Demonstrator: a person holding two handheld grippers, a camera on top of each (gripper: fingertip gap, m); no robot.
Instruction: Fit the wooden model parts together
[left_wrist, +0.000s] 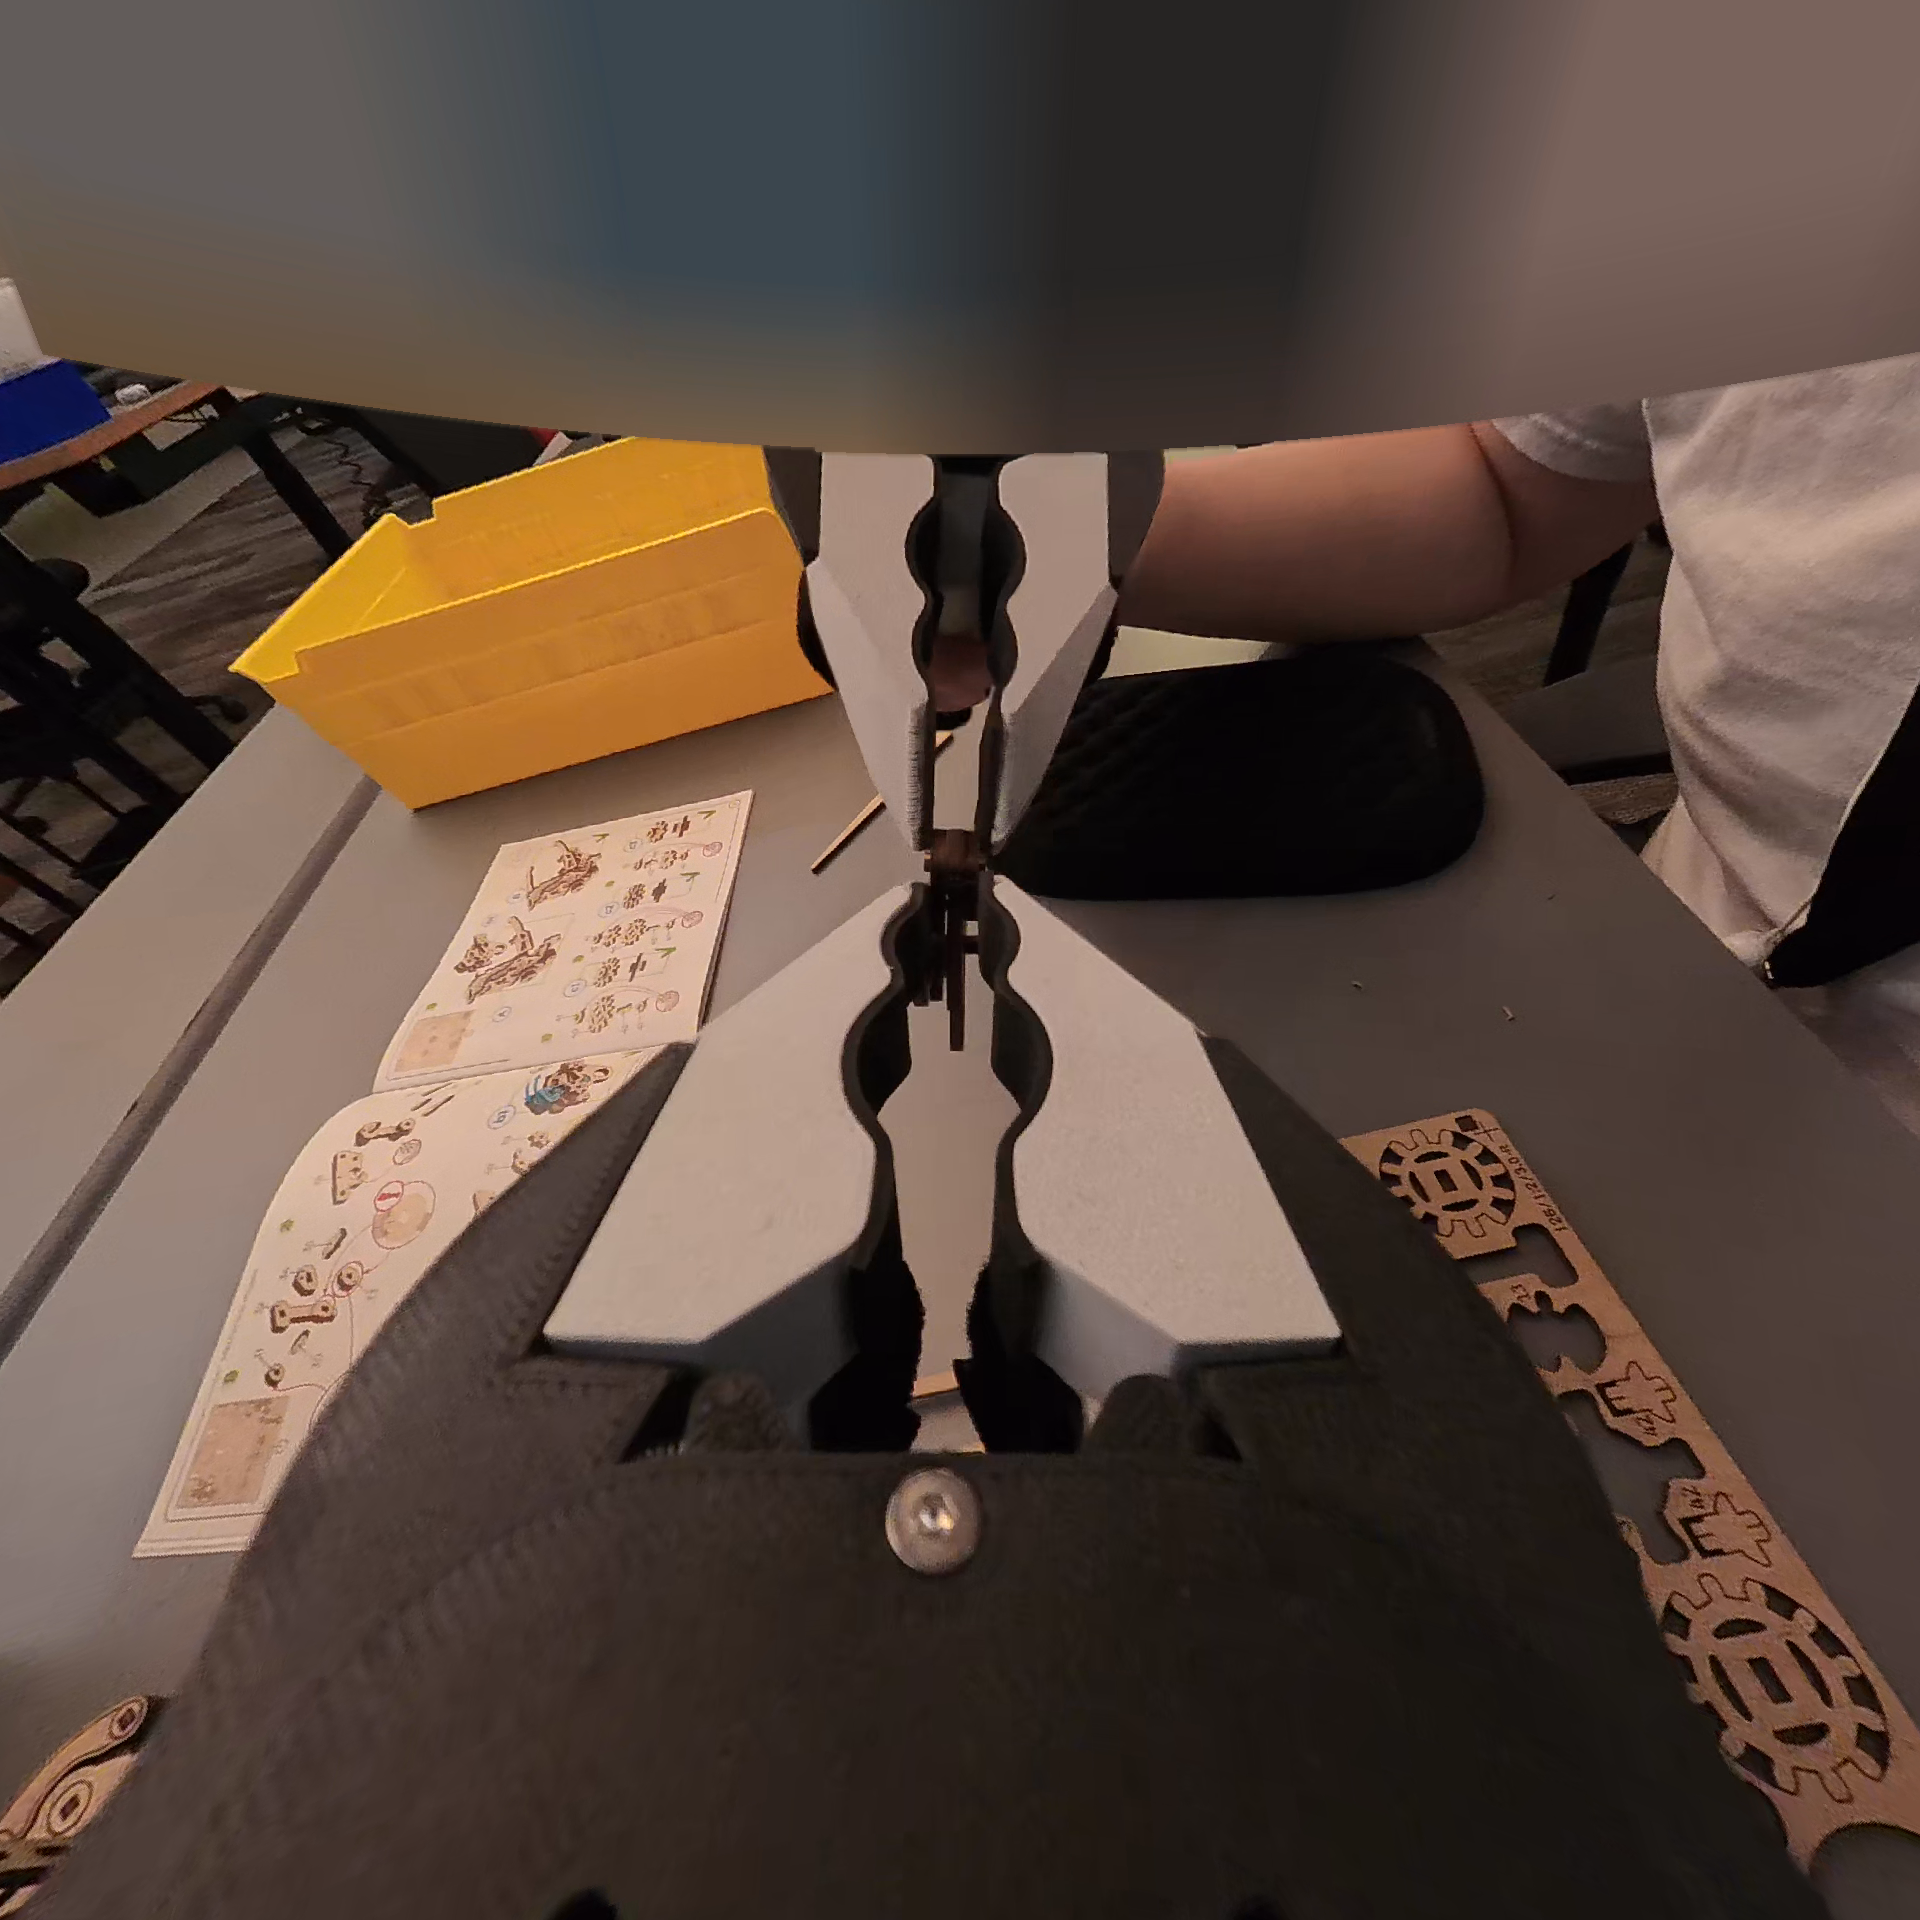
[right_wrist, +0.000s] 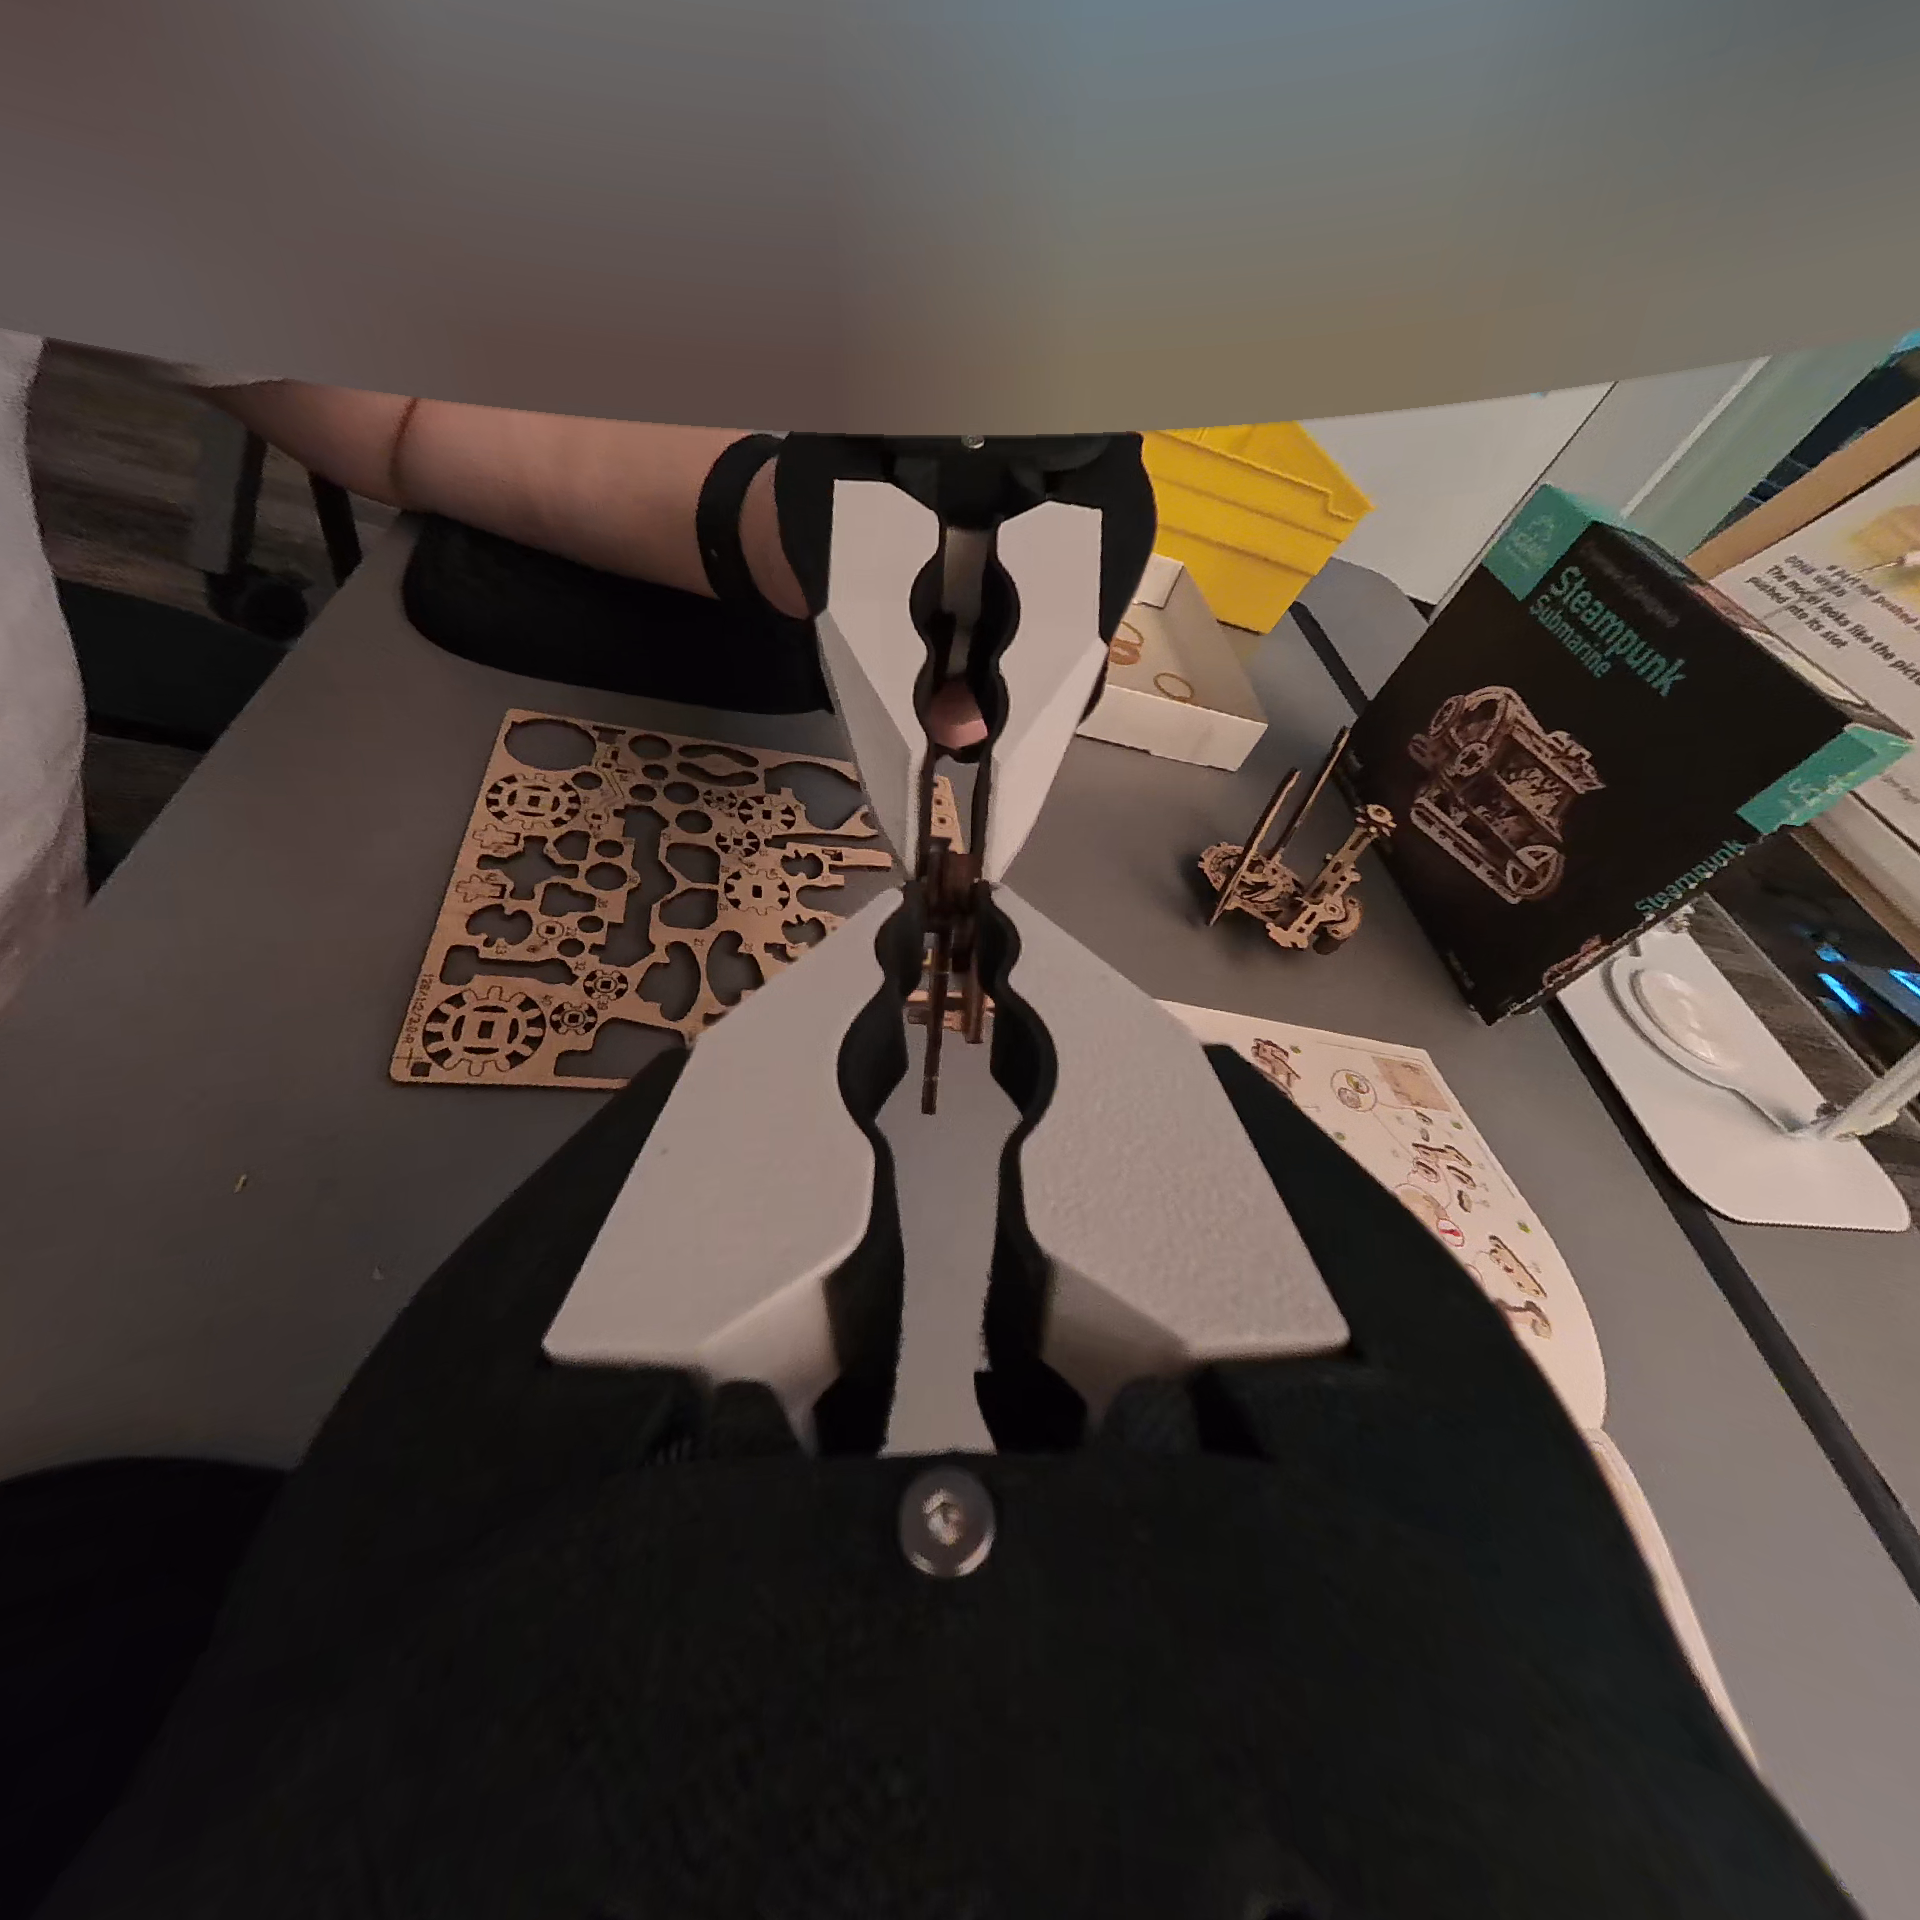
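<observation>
In the left wrist view my left gripper (left_wrist: 951, 899) is shut on a small dark wooden part assembly (left_wrist: 948, 966) that stands edge-on between its fingers. My right gripper (left_wrist: 954, 831) faces it tip to tip from the far side, shut on a small wooden piece (left_wrist: 956, 852). The two pieces touch where the tips meet, held above the grey table (left_wrist: 1299, 1018). In the right wrist view my right gripper (right_wrist: 940, 906) is shut on thin wooden parts (right_wrist: 938, 1003), and the left gripper (right_wrist: 948, 857) meets it from above.
A yellow bin (left_wrist: 540, 644), an open instruction booklet (left_wrist: 582, 935), a black pad (left_wrist: 1247, 779) and a punched wooden sheet (left_wrist: 1662, 1455) lie around. A wooden sheet (right_wrist: 623, 894), a partly built model (right_wrist: 1288, 883), a black box (right_wrist: 1621, 769) and a white box (right_wrist: 1174, 686) also show. Only a small space, under 4 cm, lies between the two pairs of fingers.
</observation>
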